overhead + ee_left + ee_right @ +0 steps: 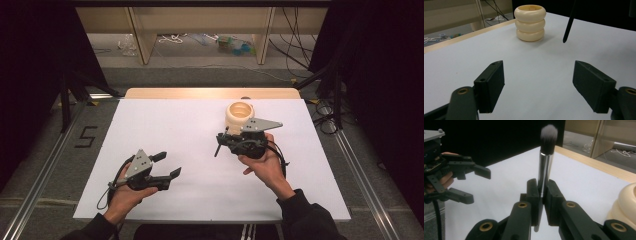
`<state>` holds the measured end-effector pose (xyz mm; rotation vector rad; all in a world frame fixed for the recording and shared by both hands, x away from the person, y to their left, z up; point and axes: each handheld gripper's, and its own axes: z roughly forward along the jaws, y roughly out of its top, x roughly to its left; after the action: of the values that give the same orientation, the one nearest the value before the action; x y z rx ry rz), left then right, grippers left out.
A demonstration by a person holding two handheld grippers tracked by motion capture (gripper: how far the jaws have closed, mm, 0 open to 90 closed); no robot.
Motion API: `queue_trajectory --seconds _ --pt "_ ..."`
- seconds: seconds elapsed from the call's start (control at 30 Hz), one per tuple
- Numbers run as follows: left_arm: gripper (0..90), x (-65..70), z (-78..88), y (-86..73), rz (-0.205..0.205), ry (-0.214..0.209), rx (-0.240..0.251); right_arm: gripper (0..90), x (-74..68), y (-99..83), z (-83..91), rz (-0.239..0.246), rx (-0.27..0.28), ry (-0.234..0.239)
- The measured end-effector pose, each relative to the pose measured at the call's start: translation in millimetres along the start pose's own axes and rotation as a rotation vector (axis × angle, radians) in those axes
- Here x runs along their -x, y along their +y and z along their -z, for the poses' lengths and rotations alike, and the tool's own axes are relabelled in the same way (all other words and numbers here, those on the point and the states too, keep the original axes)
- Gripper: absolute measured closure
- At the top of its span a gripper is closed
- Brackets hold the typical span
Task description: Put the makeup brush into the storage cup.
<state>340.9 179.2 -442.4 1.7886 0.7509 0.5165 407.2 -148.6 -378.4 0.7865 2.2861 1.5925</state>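
A makeup brush (pixel 545 162) with a silver ferrule and grey-white bristles stands upright between the jaws of my right gripper (pixel 542 192), which is shut on its handle. In the high view that right gripper (pixel 226 139) hovers just in front of a cream ribbed holder (pixel 240 116), and the brush's black handle (pixel 218 148) pokes down to its left. My left gripper (pixel 170 165) is low at the front left with its jaws apart and nothing between them. In the left gripper view the holder (pixel 530 23) stands ahead, the brush handle (pixel 569 25) hanging beside it, beyond my open left gripper (pixel 537 75).
A white sheet (pixel 165 125) covers the table, with a wooden edge (pixel 210 92) at the far side. Beyond it are wooden shelf legs (pixel 142 42) and cables on the floor. A taped number 5 (pixel 86 136) marks the floor at left.
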Motion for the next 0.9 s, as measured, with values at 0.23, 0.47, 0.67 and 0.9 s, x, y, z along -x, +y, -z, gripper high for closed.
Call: queue_trajectory --seconds 0.23,0.47,0.67,0.9 --pt "17.8 1.5 1.0 -0.2 0.037 -0.006 0.005 83.8 13.1 2.6 7.8 -0.007 -0.003 -0.051" --pt "16.0 3.3 1.4 0.5 0.045 -0.002 0.006 83.8 21.2 4.7 9.6 0.011 -0.023 -0.087" --pt "16.0 1.8 1.5 0.6 0.032 0.005 0.004 83.8 29.7 7.3 11.3 0.006 -0.038 -0.106" --pt "16.0 2.0 0.3 0.6 0.044 0.004 0.01 83.7 42.4 12.5 13.7 -0.014 -0.033 -0.14"
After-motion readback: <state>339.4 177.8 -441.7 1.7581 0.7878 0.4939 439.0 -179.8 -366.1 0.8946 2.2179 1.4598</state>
